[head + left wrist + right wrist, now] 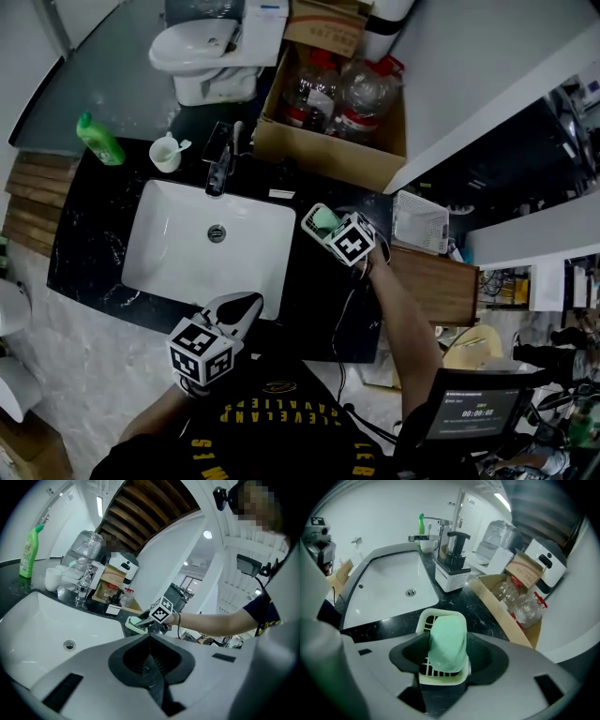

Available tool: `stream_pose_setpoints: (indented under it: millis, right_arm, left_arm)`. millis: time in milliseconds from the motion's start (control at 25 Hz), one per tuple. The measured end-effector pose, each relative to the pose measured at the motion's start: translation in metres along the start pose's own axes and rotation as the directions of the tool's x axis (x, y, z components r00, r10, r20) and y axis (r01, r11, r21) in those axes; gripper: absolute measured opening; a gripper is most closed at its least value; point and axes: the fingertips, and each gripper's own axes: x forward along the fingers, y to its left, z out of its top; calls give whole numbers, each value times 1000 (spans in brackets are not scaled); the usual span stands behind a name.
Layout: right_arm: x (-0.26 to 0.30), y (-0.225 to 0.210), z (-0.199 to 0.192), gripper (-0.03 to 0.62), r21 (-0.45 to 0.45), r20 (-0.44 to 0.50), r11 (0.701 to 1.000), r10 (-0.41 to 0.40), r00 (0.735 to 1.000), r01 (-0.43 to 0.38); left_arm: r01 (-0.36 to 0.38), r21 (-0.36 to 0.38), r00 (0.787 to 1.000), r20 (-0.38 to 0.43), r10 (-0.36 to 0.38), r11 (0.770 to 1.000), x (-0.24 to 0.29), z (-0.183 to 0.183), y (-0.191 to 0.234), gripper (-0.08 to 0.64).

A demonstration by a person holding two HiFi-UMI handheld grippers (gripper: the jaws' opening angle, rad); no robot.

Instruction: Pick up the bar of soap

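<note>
The pale green bar of soap lies tilted over a white slotted soap dish on the black counter, right of the sink. My right gripper reaches down over the dish, its jaws closed against the soap's two long sides. In the head view the soap shows in the dish just ahead of the right gripper. My left gripper hovers at the counter's near edge, shut and empty. From the left gripper view, the right gripper sits on the dish.
The white sink with drain and faucet fills the counter's middle. A green bottle and white cup stand at the back left. A cardboard box of plastic bottles stands behind the dish, and a white basket to its right.
</note>
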Motion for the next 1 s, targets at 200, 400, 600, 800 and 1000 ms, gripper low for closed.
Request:
stream_pose_setpoints:
  millis: [200, 400, 600, 800, 1000]
  right_arm:
    - [-33, -4, 11, 259, 86, 206, 989, -139, 969, 123]
    - [-89, 0, 25, 259, 318, 425, 945, -211, 880, 73]
    - [-142, 23, 29, 259, 459, 582, 883, -216, 784, -97]
    - [-187, 56, 28, 259, 535, 726, 768, -203, 657, -353]
    - [-220, 82, 22, 259, 545, 831, 537, -241, 502, -644]
  left_arm:
    - [-22, -7, 1000, 4, 22, 1000, -10, -3, 6, 12]
    - [-10, -5, 1000, 0, 10, 1000, -10, -3, 1, 12]
    - [17, 21, 1000, 0, -17, 1000, -4, 4, -9, 12]
    - [48, 51, 999, 7, -49, 998, 6, 17, -22, 12]
    - [110, 71, 993, 22, -112, 991, 13, 29, -42, 12]
